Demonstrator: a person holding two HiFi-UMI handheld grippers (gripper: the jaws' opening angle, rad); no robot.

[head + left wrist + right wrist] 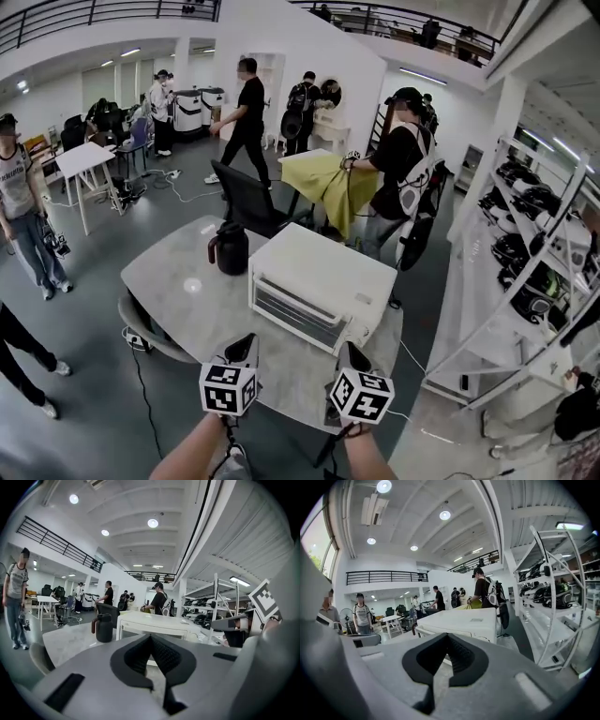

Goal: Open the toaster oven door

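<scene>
Left gripper [246, 346], right gripper [353, 352] closed; oven [323, 272] knobs [360, 329] unclear.

The hall was bright and evenly lit. Round ceiling lamps [152, 523] and a long strip light [422, 75] shone from above, and daylight came through a window [311, 541] in the right gripper view. Shadows were soft; a faint one lay under the toaster oven [323, 272] toward the counter's [159, 262] near edge. A pale glare spot sat toward the counter's left edge. Railings [94, 14] and shelves [553, 597] bowed outward, and both gripper views had black corners. The left gripper [151, 637] and right gripper [447, 637] looked blurred, close to the lens.
</scene>
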